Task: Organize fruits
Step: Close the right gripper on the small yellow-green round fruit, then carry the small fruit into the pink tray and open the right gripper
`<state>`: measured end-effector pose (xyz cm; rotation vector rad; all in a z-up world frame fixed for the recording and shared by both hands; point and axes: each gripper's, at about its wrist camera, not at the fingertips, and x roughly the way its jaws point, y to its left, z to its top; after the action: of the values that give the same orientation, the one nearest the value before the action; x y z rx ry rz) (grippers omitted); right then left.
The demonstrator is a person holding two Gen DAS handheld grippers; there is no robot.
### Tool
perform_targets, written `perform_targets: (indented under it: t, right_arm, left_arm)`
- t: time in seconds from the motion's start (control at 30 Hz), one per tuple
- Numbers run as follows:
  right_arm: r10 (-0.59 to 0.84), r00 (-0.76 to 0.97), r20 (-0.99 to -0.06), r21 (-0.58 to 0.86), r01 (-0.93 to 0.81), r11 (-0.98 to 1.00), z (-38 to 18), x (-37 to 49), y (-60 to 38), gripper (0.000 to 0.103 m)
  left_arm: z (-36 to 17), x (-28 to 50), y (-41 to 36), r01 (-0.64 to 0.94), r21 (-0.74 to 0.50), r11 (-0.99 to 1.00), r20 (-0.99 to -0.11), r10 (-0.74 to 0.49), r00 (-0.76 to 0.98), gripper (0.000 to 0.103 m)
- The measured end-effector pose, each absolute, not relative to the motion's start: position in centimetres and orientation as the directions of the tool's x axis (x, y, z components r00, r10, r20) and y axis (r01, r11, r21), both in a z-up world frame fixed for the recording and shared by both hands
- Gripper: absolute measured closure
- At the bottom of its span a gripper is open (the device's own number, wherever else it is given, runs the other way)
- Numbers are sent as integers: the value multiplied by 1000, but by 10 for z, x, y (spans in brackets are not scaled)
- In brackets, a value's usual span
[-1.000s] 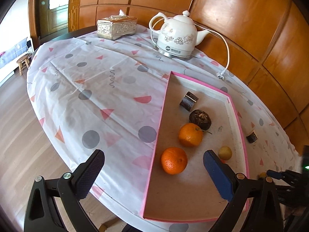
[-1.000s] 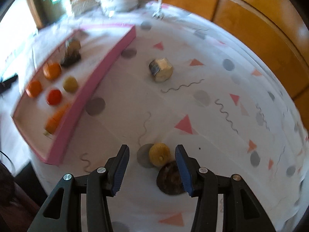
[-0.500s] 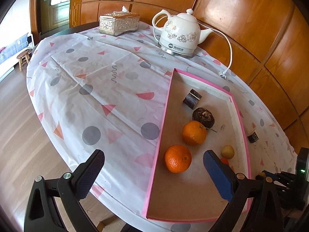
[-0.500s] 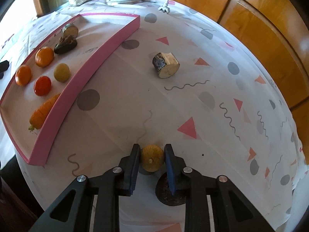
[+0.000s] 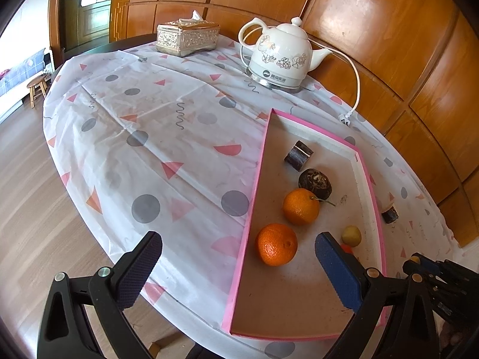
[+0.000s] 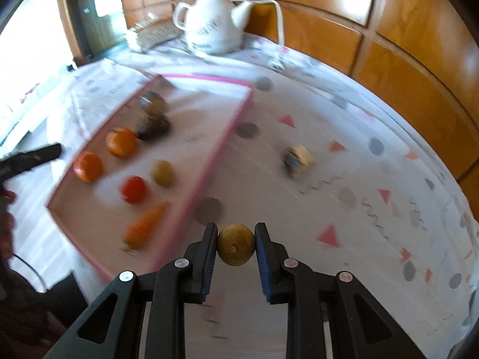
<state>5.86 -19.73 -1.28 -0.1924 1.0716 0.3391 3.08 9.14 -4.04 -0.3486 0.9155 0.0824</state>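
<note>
My right gripper (image 6: 236, 246) is shut on a small yellow-brown fruit (image 6: 236, 244) and holds it above the tablecloth, just right of the pink tray (image 6: 223, 146). The tray holds two oranges (image 5: 277, 248) (image 5: 301, 206), a dark round fruit (image 5: 315, 182), a small yellow fruit (image 5: 351, 235), a red fruit (image 6: 133, 189), a carrot (image 6: 143, 226) and a dark cut piece (image 5: 298, 155). My left gripper (image 5: 238, 264) is open and empty, low over the tray's near left rim.
A cut piece (image 6: 298, 161) lies on the cloth right of the tray (image 5: 390, 215). A white electric kettle (image 5: 280, 56) with cord and a tissue box (image 5: 187, 37) stand at the back. The table edge drops to the floor on the left.
My right gripper closed on the yellow-brown fruit, lifted it off the cloth and moved toward the tray. The left gripper drifted slightly and stayed open.
</note>
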Motion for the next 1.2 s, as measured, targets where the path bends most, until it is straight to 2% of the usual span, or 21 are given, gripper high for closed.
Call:
perform_targets:
  t: [0.27,0.6,0.7,0.8,1.2]
  right_arm:
    - [338,387,-858,150,-442,884,-1,57,-143,78]
    - [419,308,-854,248,-466,849,-15,71,-93,77]
    - [421,299,-856,253,-467,847,-21,73,-85,77]
    - [420,296,-858,255,-464,848,-25,73,-81,71]
    - [345,414,-842,166,-410,897,-2,55,-107,70]
  left_arm:
    - [-43,30,93,-224,-267,937,-791,-80,606,0]
    - [-46,28,102,-250,-272,929,-794,-70,604,0]
    - [-47,27,106,-261,-274,926,-795,-65,603,0]
    - [-50,27,107,-268,-275,923,-799,-65,598,1]
    - [-47,26,101,-244,-270,932,-793,-72,605,1]
